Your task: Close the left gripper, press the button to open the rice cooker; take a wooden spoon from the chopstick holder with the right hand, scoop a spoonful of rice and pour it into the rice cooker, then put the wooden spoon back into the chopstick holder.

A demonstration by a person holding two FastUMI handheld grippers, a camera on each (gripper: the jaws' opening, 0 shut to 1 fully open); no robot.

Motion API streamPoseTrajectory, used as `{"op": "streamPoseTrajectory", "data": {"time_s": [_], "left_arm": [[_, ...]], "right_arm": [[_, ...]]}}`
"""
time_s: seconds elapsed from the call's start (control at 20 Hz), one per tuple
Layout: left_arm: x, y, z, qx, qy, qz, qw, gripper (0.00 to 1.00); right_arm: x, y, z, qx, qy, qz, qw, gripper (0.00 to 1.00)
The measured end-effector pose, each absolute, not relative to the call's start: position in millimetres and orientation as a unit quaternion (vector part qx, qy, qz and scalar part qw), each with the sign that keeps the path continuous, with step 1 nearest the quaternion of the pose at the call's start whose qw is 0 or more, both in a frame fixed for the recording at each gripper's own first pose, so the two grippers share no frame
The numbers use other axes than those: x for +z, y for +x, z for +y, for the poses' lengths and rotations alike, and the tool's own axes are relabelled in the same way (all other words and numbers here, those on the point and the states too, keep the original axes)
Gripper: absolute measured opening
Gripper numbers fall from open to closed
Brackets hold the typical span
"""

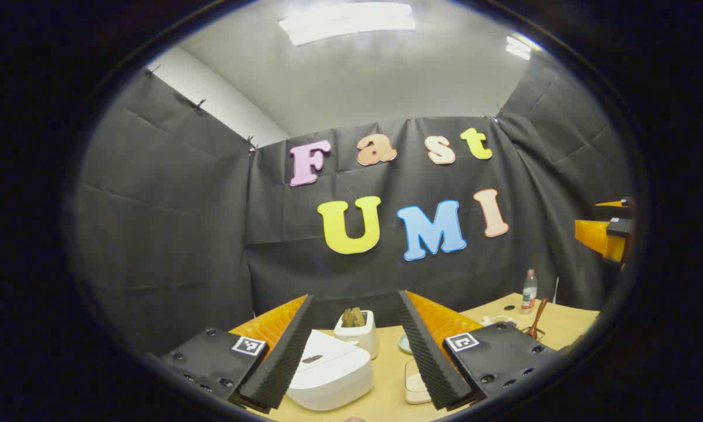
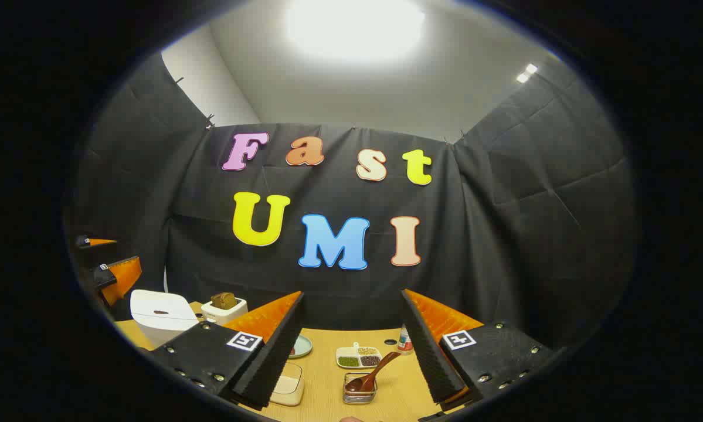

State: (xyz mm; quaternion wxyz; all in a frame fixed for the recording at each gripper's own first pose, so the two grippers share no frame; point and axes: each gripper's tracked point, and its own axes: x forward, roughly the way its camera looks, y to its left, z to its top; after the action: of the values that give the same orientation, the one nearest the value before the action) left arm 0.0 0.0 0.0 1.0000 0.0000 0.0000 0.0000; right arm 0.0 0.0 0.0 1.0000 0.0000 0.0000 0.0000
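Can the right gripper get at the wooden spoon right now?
Probably yes. The right gripper is open, and the wooden spoon stands in its holder straight ahead between the fingers, handle leaning up and free. Nothing lies between them.

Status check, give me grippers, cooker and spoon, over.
Left gripper open, above closed rice cooker. Right gripper open, empty. Wooden spoon in its holder. Nothing blocking.

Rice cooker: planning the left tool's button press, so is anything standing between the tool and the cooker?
Nothing visible does. The left tool hangs open above the closed white rice cooker; the toaster stands behind the cooker, out of the way.
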Motion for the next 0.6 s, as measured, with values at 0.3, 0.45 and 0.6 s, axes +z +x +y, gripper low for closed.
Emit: {"op": "streamPoseTrajectory", "data": {"time_s": [0.3,0.45,0.6], "left_arm": [[-6.3,3.6,10.8,0.014,-0.014,0.012,1.0,0.96],[-3.4,3.0,20.2,0.021,-0.019,0.005,1.0,0.96],[-1.0,3.9,23.2,0.025,-0.017,0.003,1.0,0.94]], "right_arm": [[-0.9,9.0,-3.3,0.004,0.004,-0.004,1.0,0.96],[-0.3,11.0,-1.5,0.008,0.007,-0.003,1.0,0.96],[-0.1,12.0,-4.0,0.008,0.002,-0.004,1.0,0.96]]}}
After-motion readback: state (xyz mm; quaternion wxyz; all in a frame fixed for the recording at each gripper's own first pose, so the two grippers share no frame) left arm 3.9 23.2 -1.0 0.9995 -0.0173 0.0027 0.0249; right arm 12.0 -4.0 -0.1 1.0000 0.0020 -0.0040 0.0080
